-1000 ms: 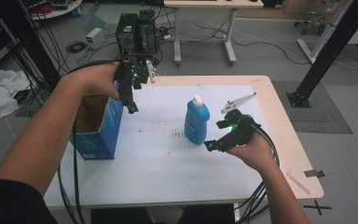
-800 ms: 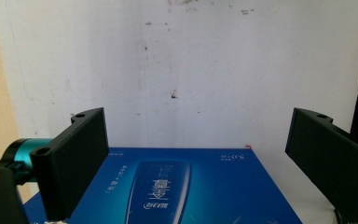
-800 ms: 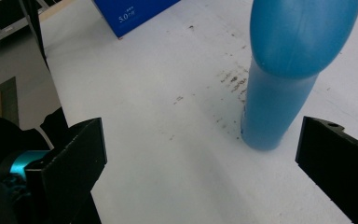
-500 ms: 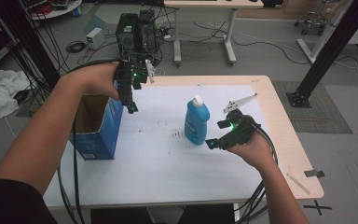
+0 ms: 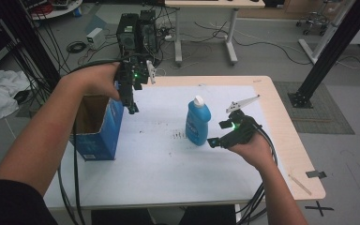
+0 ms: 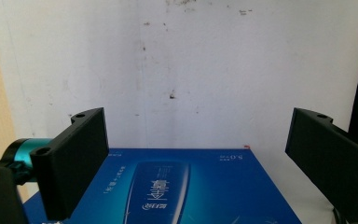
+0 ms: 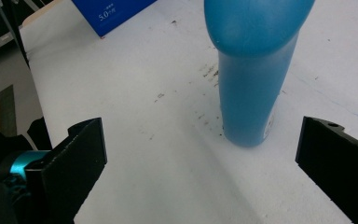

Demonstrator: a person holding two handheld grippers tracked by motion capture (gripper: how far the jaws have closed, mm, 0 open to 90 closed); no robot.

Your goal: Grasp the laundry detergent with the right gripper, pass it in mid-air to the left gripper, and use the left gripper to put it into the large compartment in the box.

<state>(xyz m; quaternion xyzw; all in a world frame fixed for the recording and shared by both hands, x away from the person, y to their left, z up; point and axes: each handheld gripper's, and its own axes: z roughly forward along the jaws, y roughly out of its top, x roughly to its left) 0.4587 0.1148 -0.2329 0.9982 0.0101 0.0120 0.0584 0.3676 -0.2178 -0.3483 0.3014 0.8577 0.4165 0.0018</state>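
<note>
On the white-covered desk [image 5: 136, 183] we see a blue bottle [image 5: 198, 123] with a white cap standing upright near the middle, and an open blue carton [image 5: 96, 126] standing at the left edge, its top flaps folded in and its mouth facing up. Our right gripper [image 5: 219, 133] is held low and level just to the right of the bottle, its fingers spread wide with nothing between them; in the right gripper view the bottle [image 7: 254, 70] stands ahead in the gap between the fingers but apart from both, which we take as lining up for a side grasp around its body. Our left gripper [image 5: 131, 104] hangs above the carton's far right corner, pointing steeply down, fingers likewise spread and empty; the left gripper view looks down past them onto the carton's printed blue side [image 6: 168, 186] and the desk beyond. We judge it is held there either to steady the carton or simply to wait clear of its mouth, so the bottle could be brought over and lowered in.
</note>
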